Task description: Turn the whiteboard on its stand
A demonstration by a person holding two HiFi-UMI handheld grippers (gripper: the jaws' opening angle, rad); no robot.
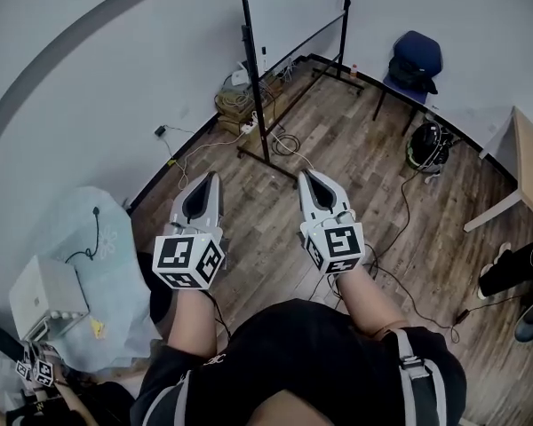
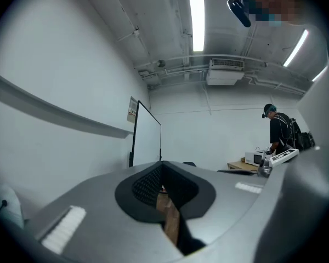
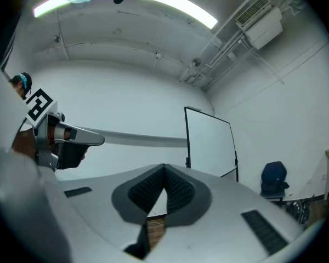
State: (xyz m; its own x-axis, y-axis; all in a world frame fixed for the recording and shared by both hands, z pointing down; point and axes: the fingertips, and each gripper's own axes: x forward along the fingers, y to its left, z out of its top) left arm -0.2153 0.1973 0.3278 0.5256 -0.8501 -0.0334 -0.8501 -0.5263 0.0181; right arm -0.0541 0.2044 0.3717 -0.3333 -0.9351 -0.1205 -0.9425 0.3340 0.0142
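Observation:
The whiteboard (image 1: 293,11) stands on its black stand (image 1: 251,69) against the far wall, upright and edge-on toward me. It also shows in the left gripper view as a white panel (image 2: 148,138) and in the right gripper view (image 3: 209,144). Both grippers hover side by side over the wooden floor, well short of the stand. My left gripper (image 1: 211,177) (image 2: 162,164) is shut with nothing in it. My right gripper (image 1: 307,176) (image 3: 164,167) is shut too, its pads meeting at the tip and holding nothing.
Cables and a power strip (image 1: 240,105) lie around the stand's feet. A blue chair (image 1: 415,60) stands at the back right, a wooden table (image 1: 529,162) at the right edge. A white box (image 1: 44,295) sits at the left. A person (image 2: 279,133) stands by a far table.

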